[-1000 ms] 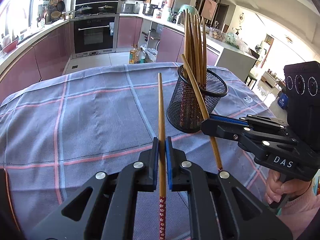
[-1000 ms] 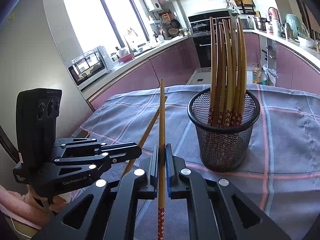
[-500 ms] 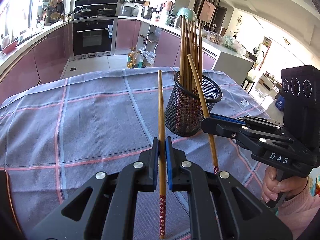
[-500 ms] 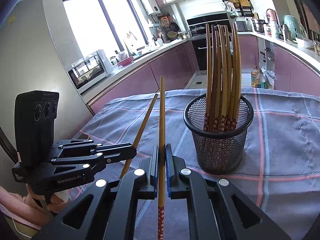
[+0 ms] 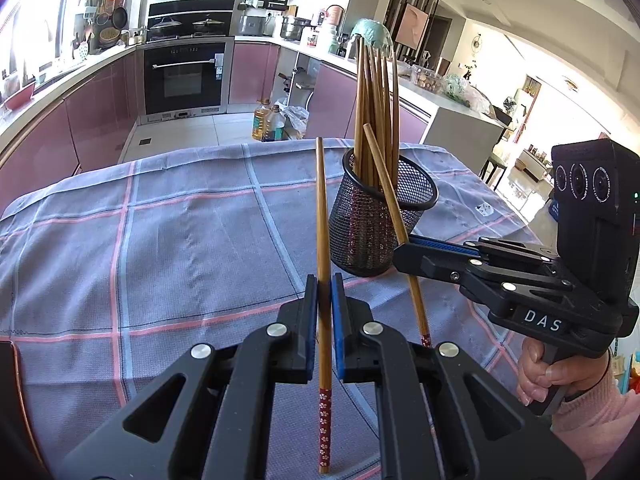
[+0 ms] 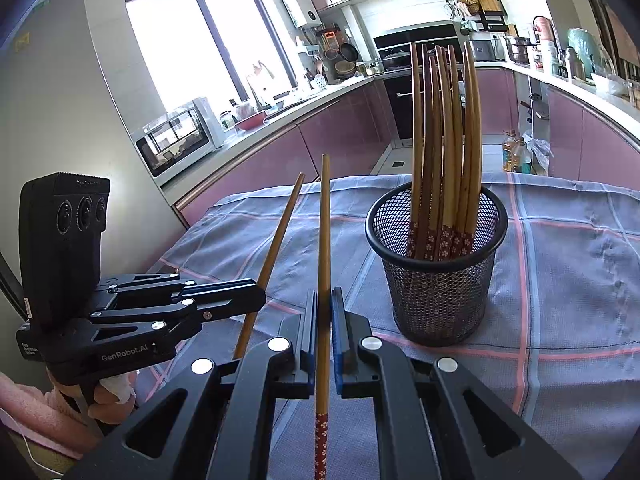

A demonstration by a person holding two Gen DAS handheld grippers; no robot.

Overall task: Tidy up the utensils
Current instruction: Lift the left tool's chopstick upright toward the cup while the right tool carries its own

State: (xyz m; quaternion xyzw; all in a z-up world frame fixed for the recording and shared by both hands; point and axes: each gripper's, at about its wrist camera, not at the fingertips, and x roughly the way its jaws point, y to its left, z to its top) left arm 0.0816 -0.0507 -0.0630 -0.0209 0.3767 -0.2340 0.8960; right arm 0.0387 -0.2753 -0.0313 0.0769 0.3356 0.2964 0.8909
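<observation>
Chopsticks are what I am sorting: one chopstick [image 5: 323, 240] is pinched between the fingers of my left gripper [image 5: 324, 296], and a second chopstick [image 6: 323, 248] is pinched the same way in my right gripper [image 6: 324, 308]. The others already stand in the black mesh holder [image 6: 438, 280] on the desk [image 6: 560, 280], which a plaid cloth covers.

Both held sticks run along the fingers, with the plain narrow tip pointing forward and a little up and the red flowered end back toward my hands. The sticks in the holder stand almost upright with the flowered ends down.

To do this step well, I think I should raise one stick above the rim, turn it until the flowered end points down, and lower it into a free gap before I let go. I would do one hand at a time, because the holder looks light and a push on the rim may tip it.
</observation>
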